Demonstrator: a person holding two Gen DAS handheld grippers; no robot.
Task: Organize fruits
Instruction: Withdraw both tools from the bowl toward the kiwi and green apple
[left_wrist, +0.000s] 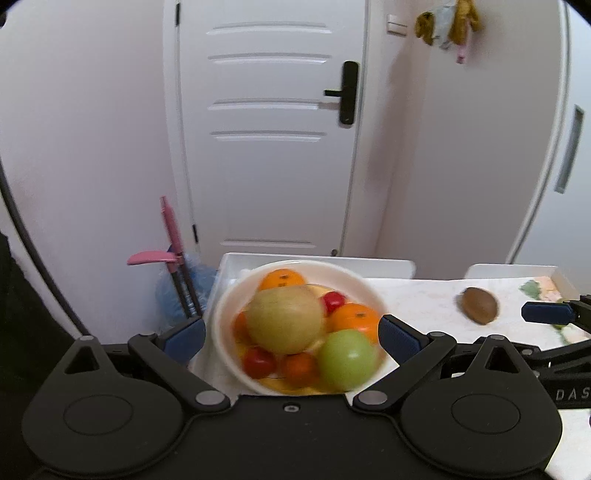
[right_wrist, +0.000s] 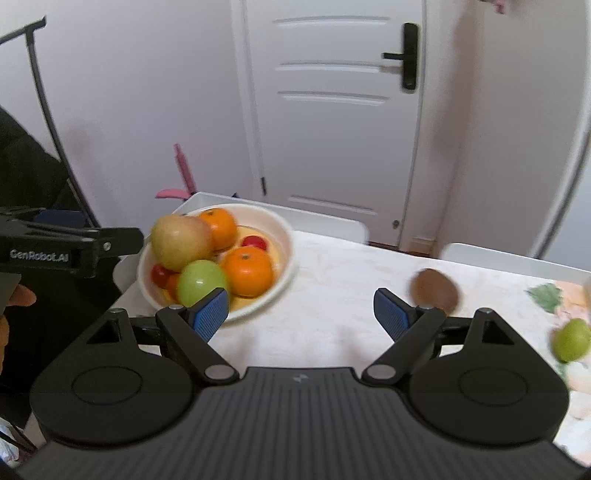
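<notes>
A cream bowl (left_wrist: 225, 317) holds a large yellowish pear (left_wrist: 284, 319), a green apple (left_wrist: 345, 360), oranges (left_wrist: 354, 317) and small red fruits. It stands at the table's far left corner. My left gripper (left_wrist: 291, 321) is open just above the bowl's near side, its blue pads apart from the rim. A brown kiwi (left_wrist: 478, 304) lies on the table to the right. My right gripper (right_wrist: 300, 299) is open over bare tabletop with nothing between its fingers. The bowl (right_wrist: 284, 236) is beyond its left finger, the kiwi (right_wrist: 436, 290) just past its right finger. A green fruit (right_wrist: 572, 339) lies at the far right.
The marble-look table (right_wrist: 332, 277) ends at its far edge, with white chair backs (right_wrist: 517, 260) behind it. A floral mat (right_wrist: 546, 295) lies at the right. A white door (left_wrist: 266, 129) and a pink broom and dustpan (left_wrist: 166, 254) stand beyond. A person's hand (right_wrist: 14, 295) shows at the left.
</notes>
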